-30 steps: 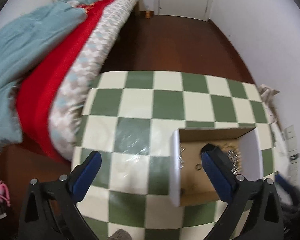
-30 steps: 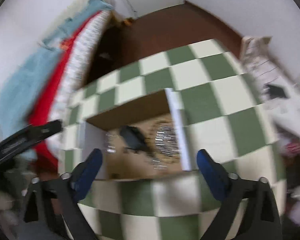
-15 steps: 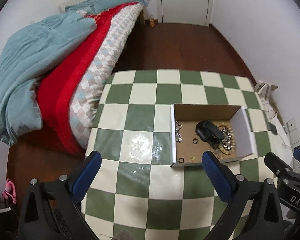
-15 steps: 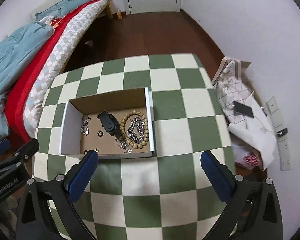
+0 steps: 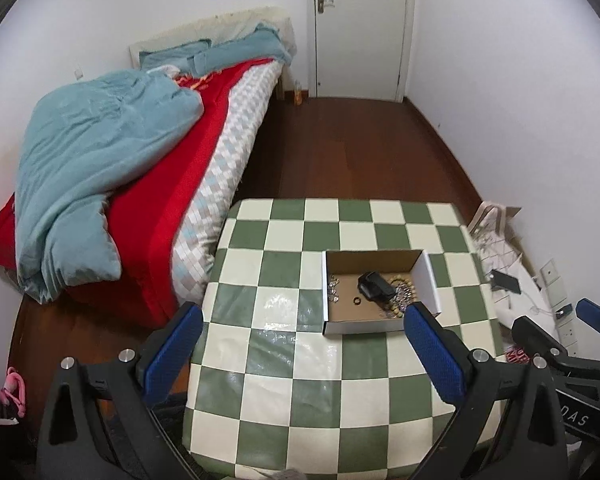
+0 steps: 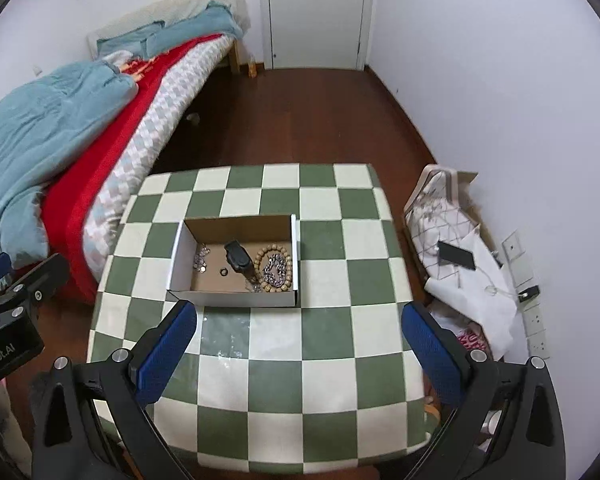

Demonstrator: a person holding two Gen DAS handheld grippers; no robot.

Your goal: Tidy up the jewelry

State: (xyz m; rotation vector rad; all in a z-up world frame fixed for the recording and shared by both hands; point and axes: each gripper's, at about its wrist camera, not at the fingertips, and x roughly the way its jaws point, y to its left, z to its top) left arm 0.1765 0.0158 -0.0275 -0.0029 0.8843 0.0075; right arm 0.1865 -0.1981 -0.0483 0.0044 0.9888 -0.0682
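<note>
We note an open cardboard box (image 6: 236, 298) — white outside, brown inside — flat on the checked tabletop. Inside: a wooden bead bracelet (image 6: 274, 249) at the right, looped around a silver chain (image 6: 275, 269); a black fob-like item (image 6: 238, 258) mid-box; a small dark ring (image 6: 223, 271) just left of it; silver links (image 6: 200, 258) near the left wall — all loose.

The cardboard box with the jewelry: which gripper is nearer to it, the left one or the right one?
Neither clearly. The left gripper is held back from the cardboard box, which lies toward its right finger; the right gripper faces the box toward its left finger. Both are open and apart from it.
</note>
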